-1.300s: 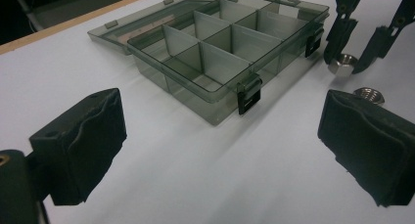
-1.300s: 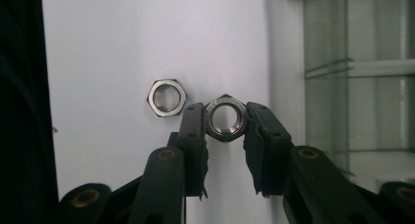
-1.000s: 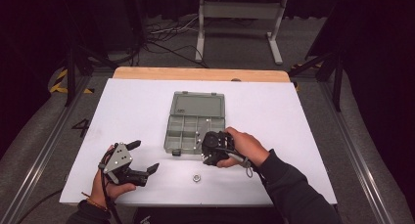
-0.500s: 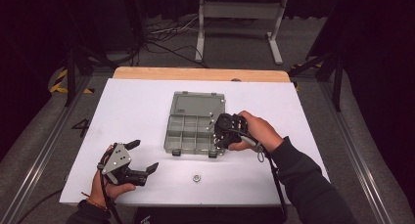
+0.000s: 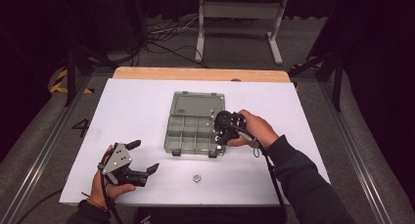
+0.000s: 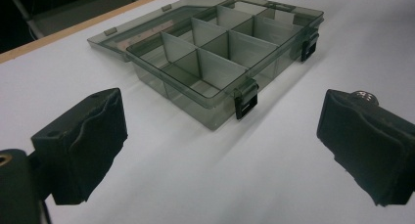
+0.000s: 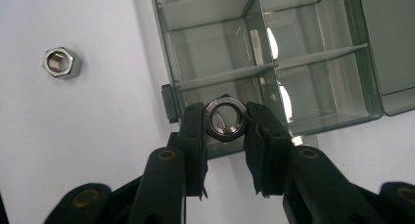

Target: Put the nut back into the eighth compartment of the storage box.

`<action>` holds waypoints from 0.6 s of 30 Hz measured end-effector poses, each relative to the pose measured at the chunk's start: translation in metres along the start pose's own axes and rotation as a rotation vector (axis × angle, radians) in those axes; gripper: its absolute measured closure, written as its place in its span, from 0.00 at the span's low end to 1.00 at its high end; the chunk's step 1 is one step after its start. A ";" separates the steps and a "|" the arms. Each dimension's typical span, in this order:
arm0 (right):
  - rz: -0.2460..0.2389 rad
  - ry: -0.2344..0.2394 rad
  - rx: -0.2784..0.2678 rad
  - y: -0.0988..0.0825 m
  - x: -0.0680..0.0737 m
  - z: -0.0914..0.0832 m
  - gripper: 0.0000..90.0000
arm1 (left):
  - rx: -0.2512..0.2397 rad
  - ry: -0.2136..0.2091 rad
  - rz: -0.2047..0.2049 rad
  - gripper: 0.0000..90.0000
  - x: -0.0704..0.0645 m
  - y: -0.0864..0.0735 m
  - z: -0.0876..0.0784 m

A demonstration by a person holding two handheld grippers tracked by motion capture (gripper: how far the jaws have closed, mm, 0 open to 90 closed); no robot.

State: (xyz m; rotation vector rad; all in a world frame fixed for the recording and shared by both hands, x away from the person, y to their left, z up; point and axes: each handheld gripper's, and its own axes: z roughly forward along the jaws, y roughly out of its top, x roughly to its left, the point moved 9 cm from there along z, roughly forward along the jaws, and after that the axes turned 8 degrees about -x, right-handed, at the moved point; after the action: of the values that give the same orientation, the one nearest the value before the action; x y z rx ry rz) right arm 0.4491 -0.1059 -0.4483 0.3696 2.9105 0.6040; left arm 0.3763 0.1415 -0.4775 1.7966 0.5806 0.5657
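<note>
A grey see-through compartment box (image 5: 195,123) lies open on the white table, its lid flat behind it; it also appears in the left gripper view (image 6: 215,53) and the right gripper view (image 7: 274,57). My right gripper (image 7: 225,119) is shut on a large steel nut (image 7: 225,117), held over the box's near right corner (image 5: 220,136). A smaller hex nut (image 5: 196,177) lies loose on the table in front of the box, seen too in the right gripper view (image 7: 61,62). My left gripper (image 5: 142,158) rests at the front left, open and empty, its pads (image 6: 83,136) wide apart.
The white table (image 5: 137,106) has bare room left and right of the box. A wooden strip (image 5: 200,74) edges its far side. Beyond stand a metal frame (image 5: 240,18) and cables on a dark floor.
My right gripper has carried the large nut away from the front of the table toward the box's right side. The left gripper has kept still.
</note>
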 end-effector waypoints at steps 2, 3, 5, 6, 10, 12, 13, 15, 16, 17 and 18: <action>0.008 0.007 0.001 0.001 0.000 0.005 0.78 | -0.006 -0.001 0.001 0.06 0.000 0.001 0.000; 0.009 0.009 0.003 0.001 0.000 0.007 0.78 | -0.007 0.000 0.000 0.06 0.000 0.001 0.000; 0.009 0.010 0.012 0.001 -0.001 0.011 0.78 | -0.004 0.000 -0.001 0.06 0.000 0.000 -0.001; 0.009 0.008 0.018 0.001 -0.002 0.013 0.78 | -0.005 -0.003 -0.001 0.06 0.000 0.000 0.000; 0.022 0.007 0.015 0.000 -0.005 0.017 0.77 | -0.005 -0.003 -0.001 0.06 0.000 0.000 -0.001; 0.043 0.001 -0.008 0.002 -0.006 0.016 0.72 | -0.005 -0.002 -0.002 0.06 0.000 0.000 -0.001; 0.042 0.002 -0.019 0.002 -0.006 0.014 0.73 | -0.005 -0.002 -0.002 0.06 0.000 0.000 -0.001; 0.045 -0.005 -0.043 0.003 -0.006 0.009 0.72 | -0.002 -0.006 -0.001 0.06 0.000 0.000 0.000; 0.045 -0.009 -0.049 0.004 -0.005 0.007 0.72 | -0.001 -0.006 -0.002 0.06 0.000 0.000 0.000; 0.043 -0.009 -0.052 0.004 -0.005 0.005 0.72 | -0.003 -0.006 -0.003 0.06 0.000 0.000 0.000; 0.046 -0.009 -0.058 0.004 -0.003 0.003 0.71 | -0.004 -0.007 -0.002 0.06 -0.001 0.000 0.000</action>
State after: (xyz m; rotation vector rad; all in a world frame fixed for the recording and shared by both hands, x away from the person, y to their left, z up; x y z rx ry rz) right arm 0.4535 -0.1020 -0.4492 0.4318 2.8758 0.6892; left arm 0.3755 0.1413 -0.4772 1.7931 0.5766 0.5586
